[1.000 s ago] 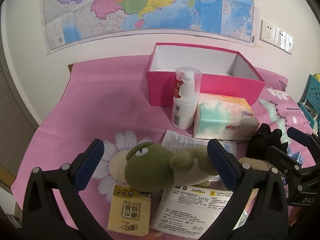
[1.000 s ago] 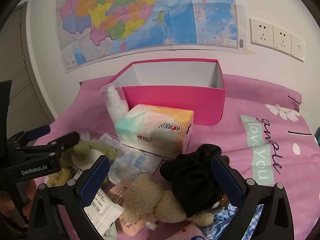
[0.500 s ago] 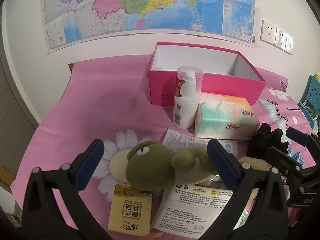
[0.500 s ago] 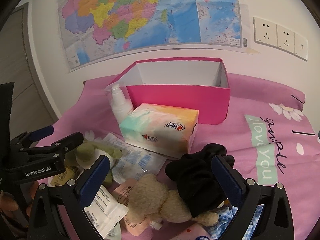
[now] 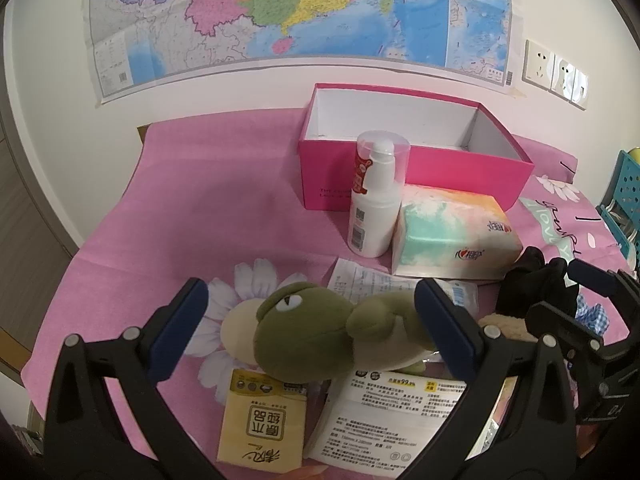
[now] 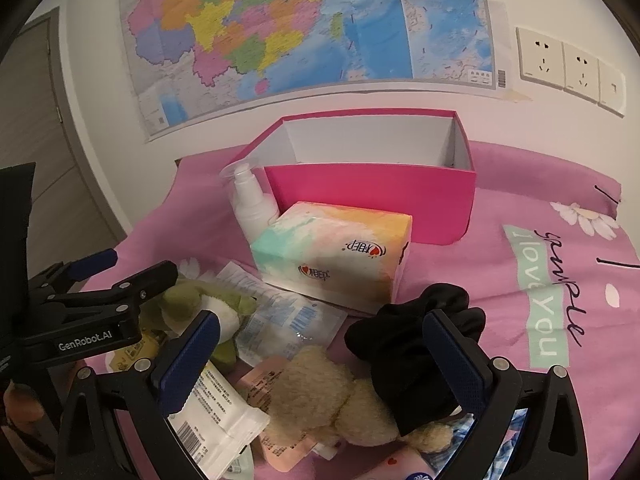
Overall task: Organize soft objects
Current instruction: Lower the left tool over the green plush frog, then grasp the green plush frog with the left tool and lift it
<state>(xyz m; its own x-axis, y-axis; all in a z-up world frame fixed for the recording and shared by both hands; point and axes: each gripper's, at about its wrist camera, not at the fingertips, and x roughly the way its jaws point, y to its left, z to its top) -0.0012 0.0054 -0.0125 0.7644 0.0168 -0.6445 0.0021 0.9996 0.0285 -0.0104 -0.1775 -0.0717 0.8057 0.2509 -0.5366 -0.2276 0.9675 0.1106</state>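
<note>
A green plush frog (image 5: 308, 332) lies on the pink cloth, between the wide-open jaws of my left gripper (image 5: 312, 312); it also shows in the right wrist view (image 6: 200, 308). A cream plush bear (image 6: 320, 396) and a black fabric piece (image 6: 412, 344) lie between the wide-open jaws of my right gripper (image 6: 320, 352). An open pink box (image 5: 404, 152) with a white inside stands at the back; it also shows in the right wrist view (image 6: 372, 184). Neither gripper holds anything.
A white pump bottle (image 5: 374, 208) and a tissue pack (image 5: 452, 236) stand in front of the box. A yellow tissue packet (image 5: 264, 420), white wipe packs (image 5: 392, 412) and clear sachets (image 6: 288, 320) lie around the toys. A blue crate (image 5: 624, 200) is at far right.
Both grippers have drifted slightly; the right wrist view has edged a little closer to the bear and black fabric. Both stay open and nothing has been picked up.
</note>
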